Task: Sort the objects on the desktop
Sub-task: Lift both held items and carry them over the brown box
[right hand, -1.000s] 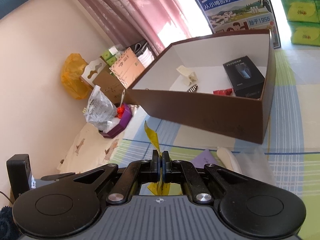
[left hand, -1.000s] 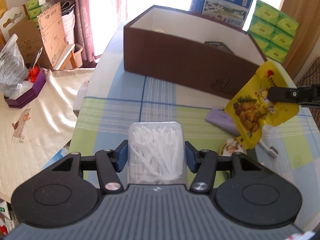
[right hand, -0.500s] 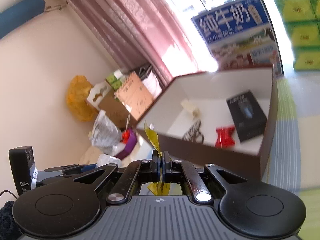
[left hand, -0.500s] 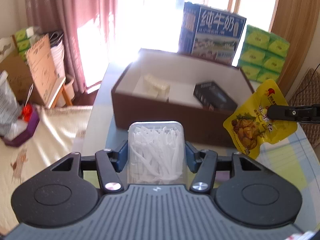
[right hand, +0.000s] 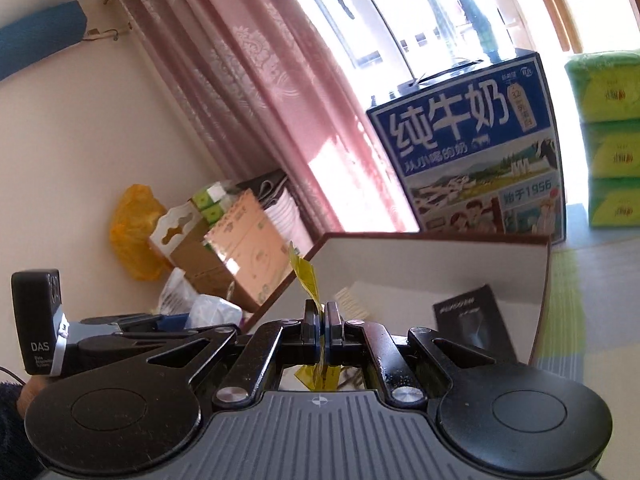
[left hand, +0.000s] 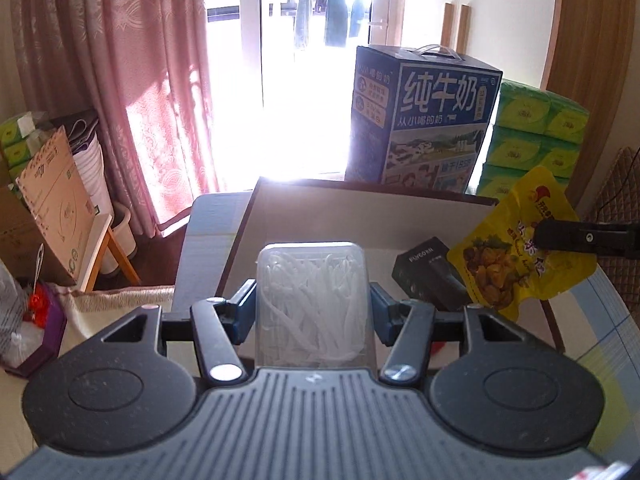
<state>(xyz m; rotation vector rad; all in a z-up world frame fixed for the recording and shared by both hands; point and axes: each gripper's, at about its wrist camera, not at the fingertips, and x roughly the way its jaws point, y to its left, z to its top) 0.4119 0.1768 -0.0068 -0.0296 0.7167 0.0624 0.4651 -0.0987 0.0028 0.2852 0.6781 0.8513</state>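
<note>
Your two grippers are raised over the brown storage box, which sits on the checked tablecloth with its white interior facing up. Behind the box stands the blue milk carton, and to its right the stack of green tissue packs; pink curtains hang at the left of the window. Inside the box, a black product carton lies flat on the floor toward the right wall, also visible from your right wrist view. Your left gripper is clamped on the clear plastic floss-pick container: both blue pads press its side walls, and the container is held above the near left part of the box. Your right gripper has its fingers pressed together on the yellow snack pouch, seen edge-on from that wrist. From the left wrist view, the pouch hangs face-on from the right gripper's fingers, above the right side of the box and just beside the black carton.
</note>
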